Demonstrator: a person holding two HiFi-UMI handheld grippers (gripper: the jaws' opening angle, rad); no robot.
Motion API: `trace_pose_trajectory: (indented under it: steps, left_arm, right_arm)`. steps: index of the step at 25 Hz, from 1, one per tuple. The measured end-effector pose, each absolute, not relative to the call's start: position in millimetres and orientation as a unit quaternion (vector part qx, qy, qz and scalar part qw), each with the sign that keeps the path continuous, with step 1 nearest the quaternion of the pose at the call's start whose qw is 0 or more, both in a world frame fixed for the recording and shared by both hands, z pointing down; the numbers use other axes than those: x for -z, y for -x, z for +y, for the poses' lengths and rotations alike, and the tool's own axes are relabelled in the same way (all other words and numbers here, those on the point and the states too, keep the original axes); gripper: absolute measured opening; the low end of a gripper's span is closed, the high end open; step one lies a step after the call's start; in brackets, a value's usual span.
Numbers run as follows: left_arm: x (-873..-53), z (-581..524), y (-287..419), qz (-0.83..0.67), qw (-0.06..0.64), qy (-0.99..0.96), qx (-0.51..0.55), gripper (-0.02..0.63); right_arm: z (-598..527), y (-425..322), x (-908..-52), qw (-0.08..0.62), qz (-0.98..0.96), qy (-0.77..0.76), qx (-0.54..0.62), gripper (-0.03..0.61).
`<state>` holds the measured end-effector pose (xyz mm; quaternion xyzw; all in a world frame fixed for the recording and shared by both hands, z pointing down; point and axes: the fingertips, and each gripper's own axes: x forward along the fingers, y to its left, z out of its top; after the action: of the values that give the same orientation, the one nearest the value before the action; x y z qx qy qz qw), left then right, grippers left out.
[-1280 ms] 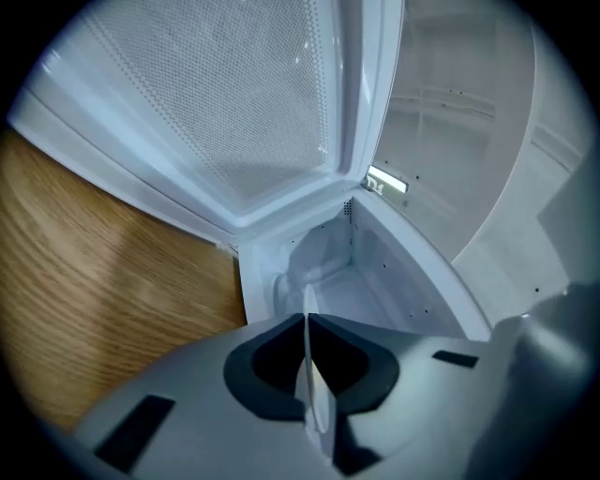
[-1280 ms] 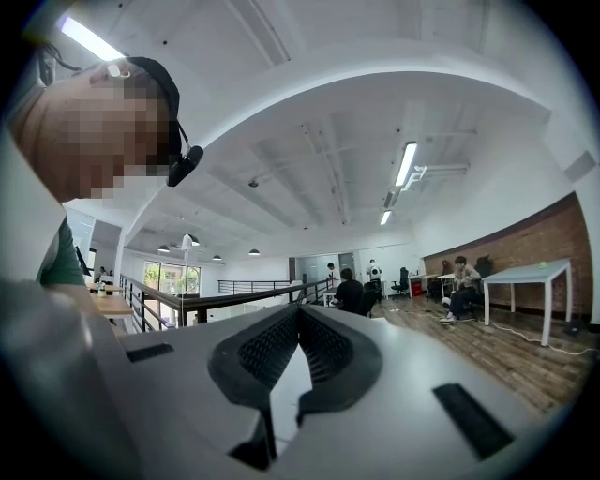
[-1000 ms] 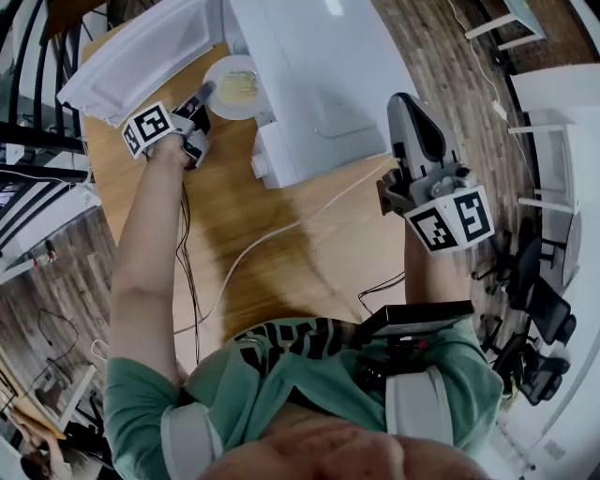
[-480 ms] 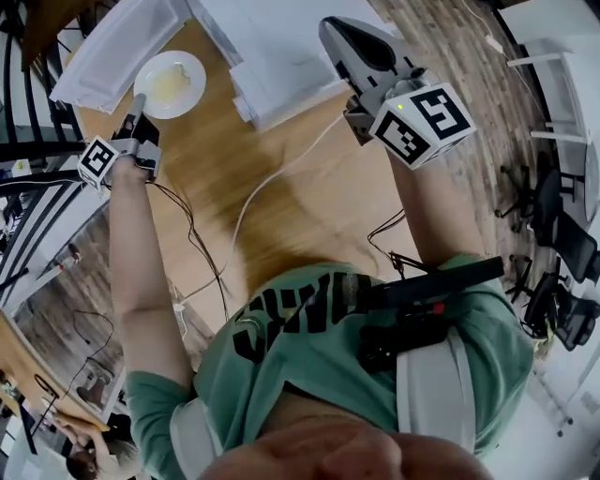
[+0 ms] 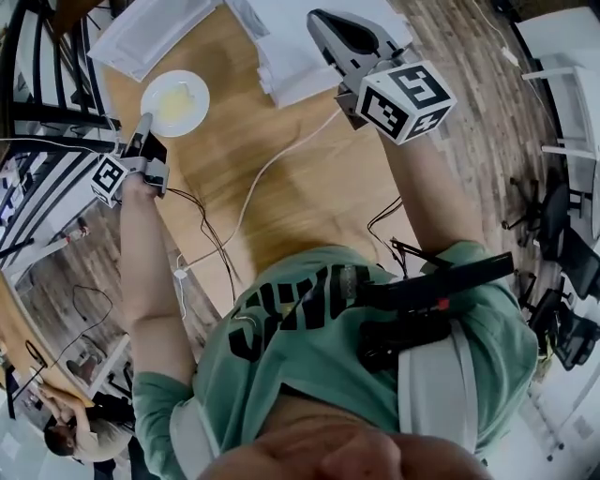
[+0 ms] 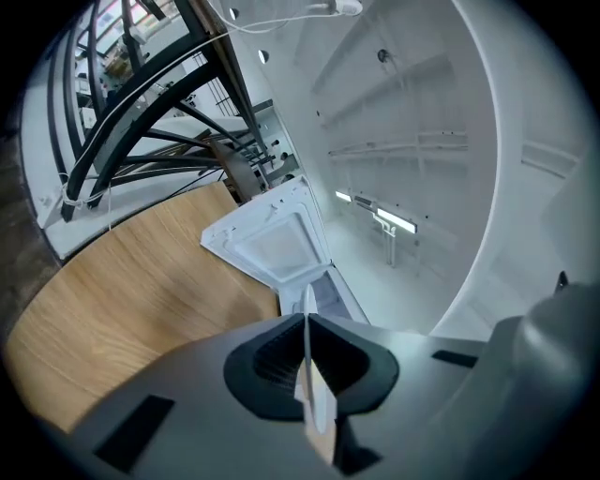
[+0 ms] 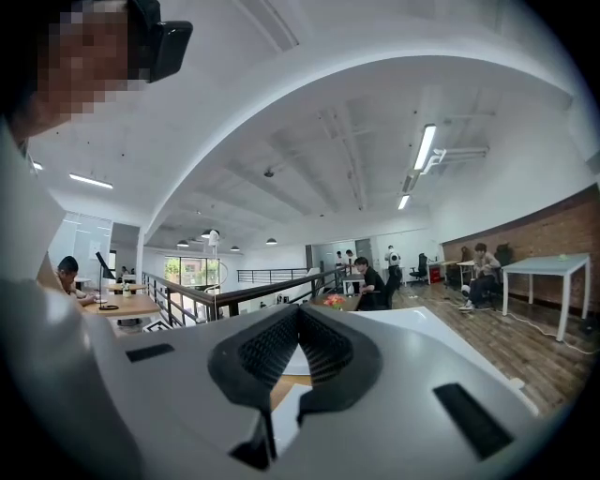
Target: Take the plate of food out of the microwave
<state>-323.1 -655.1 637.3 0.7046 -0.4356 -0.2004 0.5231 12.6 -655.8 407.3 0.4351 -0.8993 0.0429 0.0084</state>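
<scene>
We count one plate [image 5: 175, 103] of food, one microwave [image 5: 281, 66], one wooden table [image 5: 281, 202], one white cable [image 5: 272, 164] — and two grippers: a left gripper [image 5: 142, 127], a right gripper [image 5: 323, 19].

Plate [image 5: 195, 114]: white, with pale yellow food [image 5: 178, 97] in the middle.
Surface [image 5: 291, 202]: honey-brown wood grain.
Microwave [image 5: 281, 66]: white; its door [image 5: 150, 33] at 11 o'clock was white too.
Left gripper [image 5: 143, 124]: black and dark grey, cube in black-and-white square markers.
Right gripper [image 5: 321, 19]: pale grey shell, black ribbed pads, black-and-white marker cube.
Cable [image 5: 272, 169]: white.
Shirt [image 5: 309, 375]: green, black lettering.
Floor [image 5: 469, 159]: brown planks at 3 o'clock.
</scene>
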Motion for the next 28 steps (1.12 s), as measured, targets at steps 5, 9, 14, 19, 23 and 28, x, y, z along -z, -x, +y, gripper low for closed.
trace_pose_trajectory:
  steps: [5, 9, 14, 19, 23, 28]
  left_arm:
    - [-627.2, -612.3, 334.9, -0.441, 0.52, -0.701, 0.209, 0.017]
    - [-624.9, -576.5, 337.9, -0.44, 0.53, -0.692, 0.218, 0.017]
    - [-630.1, -534.7, 333.8, -0.431, 0.538, -0.69, 0.223, 0.017]
    - [-640.6, -499.3, 326.6, -0.431, 0.545, -0.689, 0.207, 0.017]
    - [-642.7, -472.7, 302.7, -0.404, 0.554, -0.698, 0.205, 0.017]
    - [-662.3, -432.8, 262.5, -0.388, 0.574, -0.705, 0.153, 0.017]
  right_arm:
    - [-638.9, 7.1, -402.0, 0.017, -0.907, -0.419, -0.04, 0.005]
    - [-624.3, 24.4, -403.0, 0.024, -0.912, -0.407, -0.039, 0.005]
    - [-604.2, 41.4, -407.5, 0.031, -0.918, -0.393, -0.042, 0.005]
    - [-588.2, 51.4, -411.0, 0.038, -0.923, -0.381, -0.043, 0.005]
    - [-576.0, 55.6, -412.8, 0.046, -0.924, -0.376, -0.043, 0.005]
    - [-561.1, 55.0, -414.8, 0.05, -0.925, -0.374, -0.046, 0.005]
